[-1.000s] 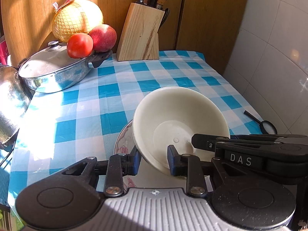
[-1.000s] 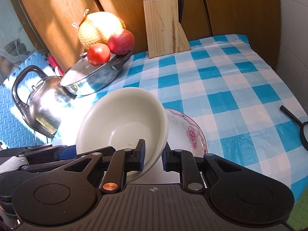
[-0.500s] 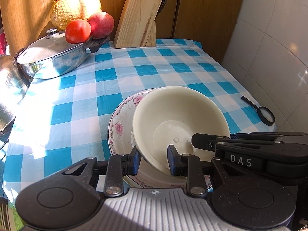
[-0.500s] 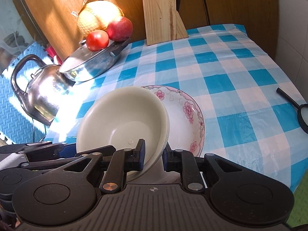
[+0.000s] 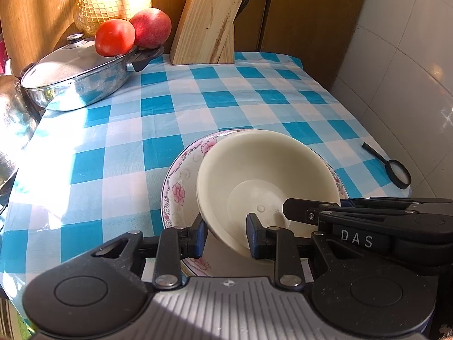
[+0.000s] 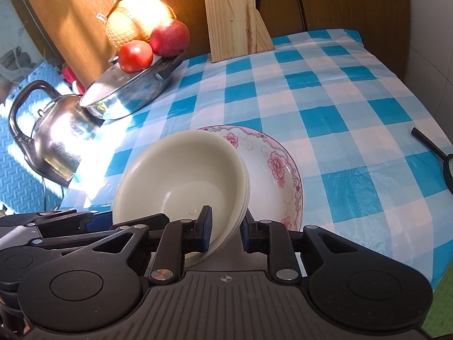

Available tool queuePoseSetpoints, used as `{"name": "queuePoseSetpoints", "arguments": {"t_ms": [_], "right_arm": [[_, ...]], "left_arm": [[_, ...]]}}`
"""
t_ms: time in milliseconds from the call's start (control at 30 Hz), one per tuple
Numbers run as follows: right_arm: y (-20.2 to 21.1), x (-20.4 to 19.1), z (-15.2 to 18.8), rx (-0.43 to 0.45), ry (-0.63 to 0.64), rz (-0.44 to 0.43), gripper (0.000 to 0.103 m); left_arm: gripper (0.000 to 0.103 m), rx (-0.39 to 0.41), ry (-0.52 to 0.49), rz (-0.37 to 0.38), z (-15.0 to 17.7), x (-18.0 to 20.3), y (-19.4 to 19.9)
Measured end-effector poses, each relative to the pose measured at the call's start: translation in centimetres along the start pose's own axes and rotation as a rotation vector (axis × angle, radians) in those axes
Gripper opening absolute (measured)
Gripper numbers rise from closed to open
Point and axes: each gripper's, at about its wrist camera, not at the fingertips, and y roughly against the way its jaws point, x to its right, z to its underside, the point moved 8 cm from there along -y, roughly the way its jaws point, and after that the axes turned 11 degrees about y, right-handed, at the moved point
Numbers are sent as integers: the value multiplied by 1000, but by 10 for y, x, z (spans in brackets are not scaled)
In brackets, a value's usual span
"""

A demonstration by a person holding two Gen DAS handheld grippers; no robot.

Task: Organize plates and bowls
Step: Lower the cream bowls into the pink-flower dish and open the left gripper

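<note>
Holding a stack of cream bowls (image 5: 266,181) by opposite sides of its rim, both grippers carry it tilted over the flowered plate (image 5: 181,187), which lies flat near the front edge of the tabletop (image 5: 181,107). The left gripper (image 5: 225,233) has its jaws narrowed onto the near rim, one pad outside the wall and one inside; the right gripper (image 6: 225,226) pinches the rim the same way from the other side. To finish this step well, I would level the stack first, centre its foot over the plate's well, lower slowly until the base rests, and only then ease both pairs of jaws apart together, since freeing one side early would likely tip the load. The right-wrist view shows several nested rims, so these bowls may slide on each other if tilted further. They look smooth, matte and thick-walled, with a round flat floor; whether they already touch the plate I cannot tell. That plate is glossy white, shallow, with pink blossoms and a scrolled border. Beneath it lies a thin, slightly creased blue-and-white checked cloth. Farther off stand a lidded steel pan (image 5: 76,76) bearing fruit, a shiny kettle (image 6: 53,138), a pale wooden knife block (image 5: 208,22), and a small black magnifier (image 5: 396,168) near the tiled wall.
</note>
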Motion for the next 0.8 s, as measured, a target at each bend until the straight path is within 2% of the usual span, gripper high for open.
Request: {"name": "queuePoseSetpoints", "arguments": {"t_ms": [200,300,533,667,800], "right_arm": [[4,6,-5,36,-3,42,34],[7,9,-8,57,0,69,43],[19,5,-13,114,22,91,43],[30,-1,-10,150,26,91,43],[46,-10,-3,193,23,84,44]], "left_arm": [[26,69,-39,-45,-6,0,8],[31,86,-30,-33,-11,-1,13],[36,131,17,-51,-15,-13,28],[38,165,9,-84,-11,-18,38],[40,164,11,-80,-2,-21,46]]}}
